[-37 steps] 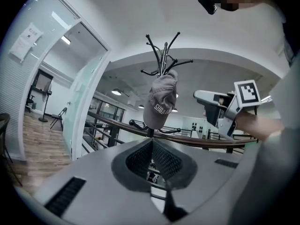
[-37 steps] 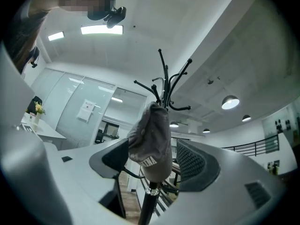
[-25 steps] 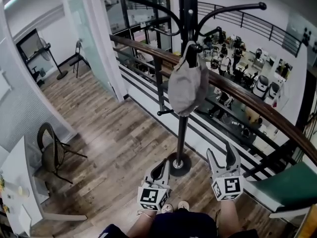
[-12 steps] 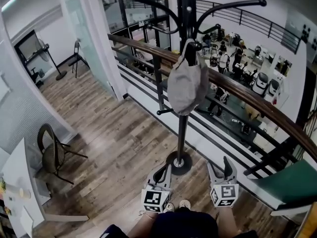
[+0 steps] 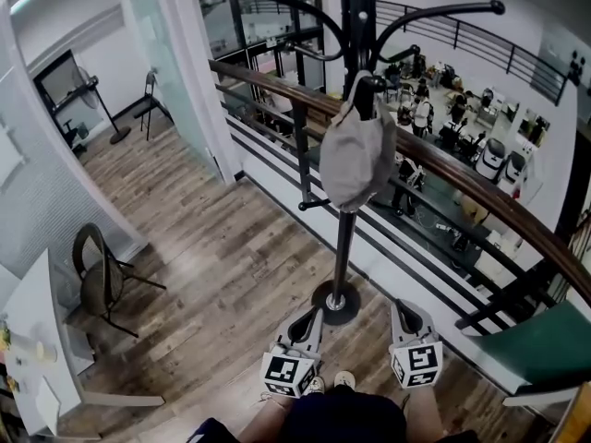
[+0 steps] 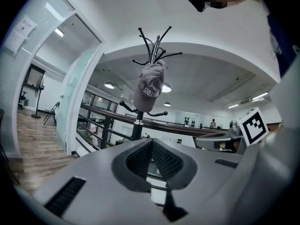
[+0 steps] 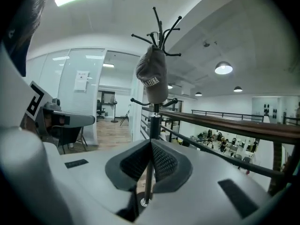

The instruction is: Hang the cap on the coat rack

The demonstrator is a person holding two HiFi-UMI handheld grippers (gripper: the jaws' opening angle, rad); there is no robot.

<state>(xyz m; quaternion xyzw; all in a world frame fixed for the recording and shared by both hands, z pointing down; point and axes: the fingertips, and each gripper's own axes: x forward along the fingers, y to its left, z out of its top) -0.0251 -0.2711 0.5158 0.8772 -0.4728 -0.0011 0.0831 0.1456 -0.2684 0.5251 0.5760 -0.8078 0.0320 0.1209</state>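
Grey cap (image 5: 357, 155) hangs long-axis vertical on coat rack (image 5: 344, 247), print unreadable; left gripper (image 5: 307, 319) pressed together, right gripper (image 5: 407, 310) just closed, empty.

The right gripper (image 5: 408, 310) has dropped lower, its jaws just closing on nothing.

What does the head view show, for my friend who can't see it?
A grey fabric cap hangs on a hook of a black metal coat rack by a wooden railing. Near the rack's base, the left gripper and right gripper are both shut and empty; the right one's jaws have just closed.
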